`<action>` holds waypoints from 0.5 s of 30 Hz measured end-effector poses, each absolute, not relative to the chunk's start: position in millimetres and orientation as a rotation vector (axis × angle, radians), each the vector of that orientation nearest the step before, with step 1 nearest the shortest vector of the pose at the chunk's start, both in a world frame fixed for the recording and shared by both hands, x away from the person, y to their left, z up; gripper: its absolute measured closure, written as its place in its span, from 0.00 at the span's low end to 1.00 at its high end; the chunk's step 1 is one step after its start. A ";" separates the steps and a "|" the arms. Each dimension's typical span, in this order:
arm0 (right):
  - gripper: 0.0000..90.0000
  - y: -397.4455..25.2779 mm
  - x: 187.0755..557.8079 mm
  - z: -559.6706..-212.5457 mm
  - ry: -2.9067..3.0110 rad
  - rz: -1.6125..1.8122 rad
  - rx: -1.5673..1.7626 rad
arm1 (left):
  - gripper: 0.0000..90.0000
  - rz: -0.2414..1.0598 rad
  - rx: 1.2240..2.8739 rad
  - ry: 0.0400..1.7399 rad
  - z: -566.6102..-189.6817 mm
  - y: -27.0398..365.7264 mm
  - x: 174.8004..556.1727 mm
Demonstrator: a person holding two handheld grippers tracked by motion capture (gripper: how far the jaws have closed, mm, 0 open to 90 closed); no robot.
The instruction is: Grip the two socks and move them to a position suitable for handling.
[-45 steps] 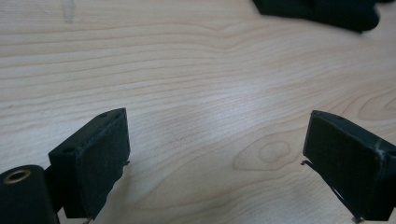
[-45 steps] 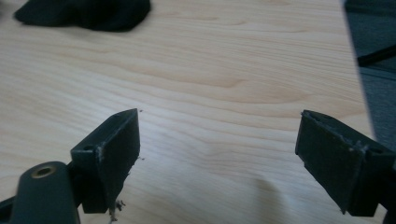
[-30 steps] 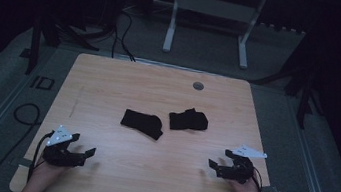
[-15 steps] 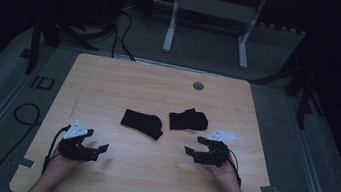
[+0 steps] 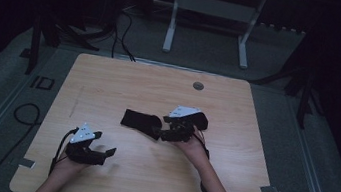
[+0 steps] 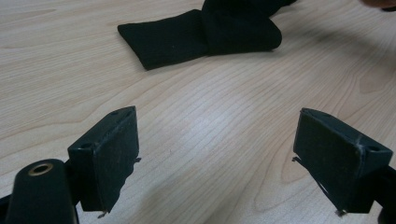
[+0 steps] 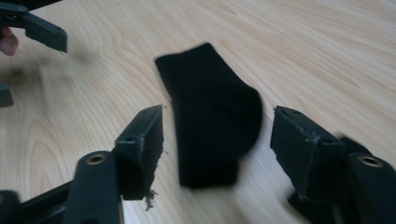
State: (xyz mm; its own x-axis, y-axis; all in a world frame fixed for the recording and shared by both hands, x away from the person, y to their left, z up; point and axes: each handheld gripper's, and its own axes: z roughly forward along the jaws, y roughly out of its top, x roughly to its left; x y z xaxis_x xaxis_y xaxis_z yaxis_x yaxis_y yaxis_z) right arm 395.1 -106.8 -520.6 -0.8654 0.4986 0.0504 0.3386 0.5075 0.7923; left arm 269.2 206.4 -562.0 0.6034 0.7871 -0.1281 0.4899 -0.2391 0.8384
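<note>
A black sock (image 5: 138,121) lies flat near the middle of the wooden table (image 5: 125,82). My right gripper (image 5: 159,135) hovers at its right end, open, with the sock (image 7: 210,116) lying ahead between the two jaws and nothing held. A second black sock (image 5: 203,123) is mostly hidden under that gripper and hand. My left gripper (image 5: 105,155) stands open low over bare wood near the front left, well short of the sock (image 6: 201,35). Its jaws are wide apart around nothing (image 6: 219,140). The left gripper (image 7: 42,30) also appears far off in the right gripper view.
A small round grommet (image 5: 198,86) sits in the tabletop near the far edge. Beyond the table stand the white legs of a frame (image 5: 170,30) and dark cables on the floor (image 5: 121,33). Tape tabs (image 5: 23,162) mark the front corners.
My right gripper has travelled from the front right up and left to the socks, now covering the right one. My left gripper has shifted right and slightly forward. Both stay open.
</note>
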 end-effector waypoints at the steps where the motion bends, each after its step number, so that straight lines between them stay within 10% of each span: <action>1: 0.40 -100.4 396.8 -521.7 2.562 1.263 0.704 | 0.16 0.399 1.895 1.019 -561.5 206.5 268.5; 15: 0.50 -56.2 419.0 -559.8 2.621 1.029 0.774 | 0.16 0.401 1.876 1.028 -559.8 211.2 267.3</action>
State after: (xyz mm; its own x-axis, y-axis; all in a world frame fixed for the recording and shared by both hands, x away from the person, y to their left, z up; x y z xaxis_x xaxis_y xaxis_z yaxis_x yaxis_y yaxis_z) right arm 419.0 -56.2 -559.8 -0.8367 0.5475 -0.0124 0.3928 0.6158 0.6831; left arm 267.3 211.2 -559.8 0.5964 0.7905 -0.1392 0.4877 -0.2192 0.8450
